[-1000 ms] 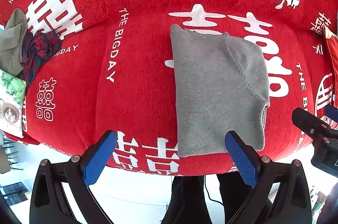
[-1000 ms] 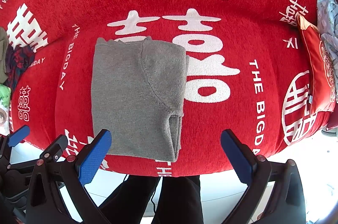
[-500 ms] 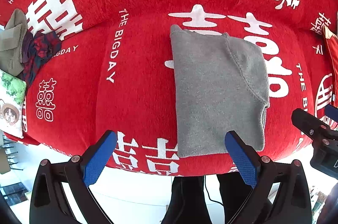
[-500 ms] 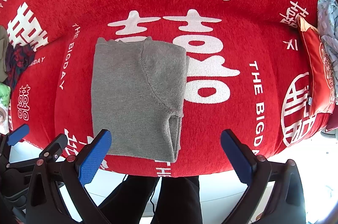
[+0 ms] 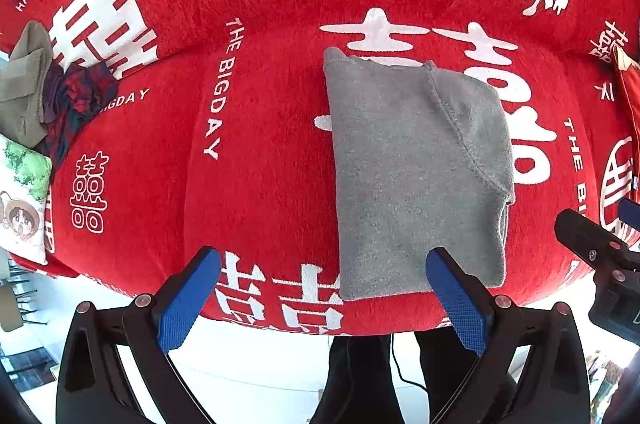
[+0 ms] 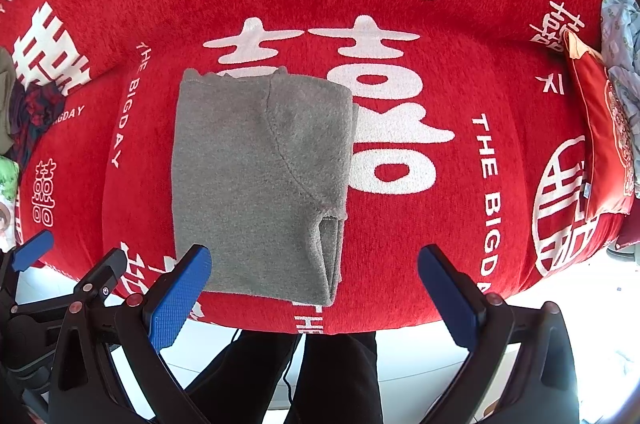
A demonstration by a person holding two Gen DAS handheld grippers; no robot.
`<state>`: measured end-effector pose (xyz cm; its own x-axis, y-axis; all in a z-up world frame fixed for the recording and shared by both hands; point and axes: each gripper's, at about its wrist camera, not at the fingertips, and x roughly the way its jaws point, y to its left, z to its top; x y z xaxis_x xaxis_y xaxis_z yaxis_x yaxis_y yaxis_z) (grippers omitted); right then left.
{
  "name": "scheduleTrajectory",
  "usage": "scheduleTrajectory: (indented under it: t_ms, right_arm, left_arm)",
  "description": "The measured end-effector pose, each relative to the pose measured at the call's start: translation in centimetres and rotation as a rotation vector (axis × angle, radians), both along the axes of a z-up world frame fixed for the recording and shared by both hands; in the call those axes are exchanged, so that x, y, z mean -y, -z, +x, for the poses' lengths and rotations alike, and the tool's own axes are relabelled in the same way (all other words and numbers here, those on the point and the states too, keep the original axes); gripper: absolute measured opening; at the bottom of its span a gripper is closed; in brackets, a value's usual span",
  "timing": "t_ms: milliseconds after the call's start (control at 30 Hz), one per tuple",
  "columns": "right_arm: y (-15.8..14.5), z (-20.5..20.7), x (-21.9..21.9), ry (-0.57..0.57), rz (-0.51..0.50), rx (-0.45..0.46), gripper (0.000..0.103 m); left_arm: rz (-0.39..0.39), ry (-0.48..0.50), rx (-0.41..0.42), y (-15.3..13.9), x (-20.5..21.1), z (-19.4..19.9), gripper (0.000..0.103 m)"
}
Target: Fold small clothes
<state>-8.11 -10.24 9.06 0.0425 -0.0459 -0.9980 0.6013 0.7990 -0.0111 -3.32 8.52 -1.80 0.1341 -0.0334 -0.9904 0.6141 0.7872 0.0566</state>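
1. Across the left wrist view, a folded grey knitted garment point(image 5: 416, 175) lies flat on a red plush sofa cover with white lettering point(image 5: 256, 151), right of centre toward 2 o'clock.
2. At 6 o'clock the left gripper point(image 5: 320, 298) holds nothing, its blue-padded jaws wide apart.
3. At 9 o'clock sits a pile of olive and dark plaid clothes point(image 5: 44, 95).
4. From the right wrist view, the garment point(image 6: 256, 179) lies left of centre, toward 10 o'clock.
5. The right gripper point(image 6: 316, 294) gapes empty at 6 o'clock; its left pad overlaps the garment's near corner, contact unclear.
6. At 3 o'clock leans a red cushion point(image 6: 604, 143).

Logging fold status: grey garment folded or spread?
Folded. The grey garment lies as a compact rectangle, with layered edges at its right side.
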Motion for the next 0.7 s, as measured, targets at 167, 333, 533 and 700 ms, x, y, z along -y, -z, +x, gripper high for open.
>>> scheduleTrajectory:
  t_ms: [167,333,533,700]
  right_arm:
    - [0.15,0.13,-0.01,-0.003,0.000,-0.005,0.103]
    - [0.28,0.23,-0.07,-0.008,0.001,-0.009,0.103]
    - [0.43,0.46,-0.08,-0.014,0.001,-0.015,0.103]
    - [0.44,0.45,-0.10,-0.013,0.002,-0.015,0.103]
  left_arm:
    - [0.001,-0.002,-0.005,0.29,-0.03,0.04,0.103]
    - [-0.003,-0.005,-0.006,0.39,-0.06,0.12,0.103]
    - [-0.003,0.005,0.016,0.26,0.05,0.09,0.103]
    - [-0.002,0.008,0.010,0.32,0.27,0.35,0.103]
